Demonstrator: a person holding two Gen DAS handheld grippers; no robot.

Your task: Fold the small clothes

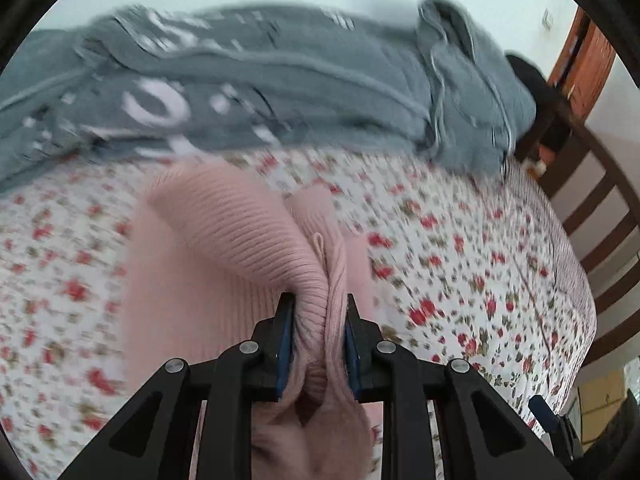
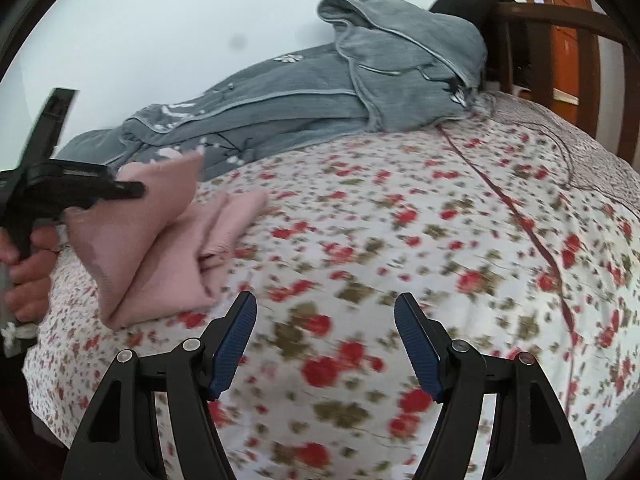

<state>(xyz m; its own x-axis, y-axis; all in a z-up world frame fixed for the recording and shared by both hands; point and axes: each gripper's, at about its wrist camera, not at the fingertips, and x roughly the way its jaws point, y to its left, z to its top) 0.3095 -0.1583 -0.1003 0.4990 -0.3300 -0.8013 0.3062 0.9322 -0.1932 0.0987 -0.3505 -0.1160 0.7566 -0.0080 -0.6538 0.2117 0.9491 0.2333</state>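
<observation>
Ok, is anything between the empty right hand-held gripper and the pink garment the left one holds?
Nothing visible. The right hand-held gripper is open over bare floral bedspread; the pink garment lies up-left of it, clamped in the left hand-held gripper. The grey blanket sits farther back.
</observation>
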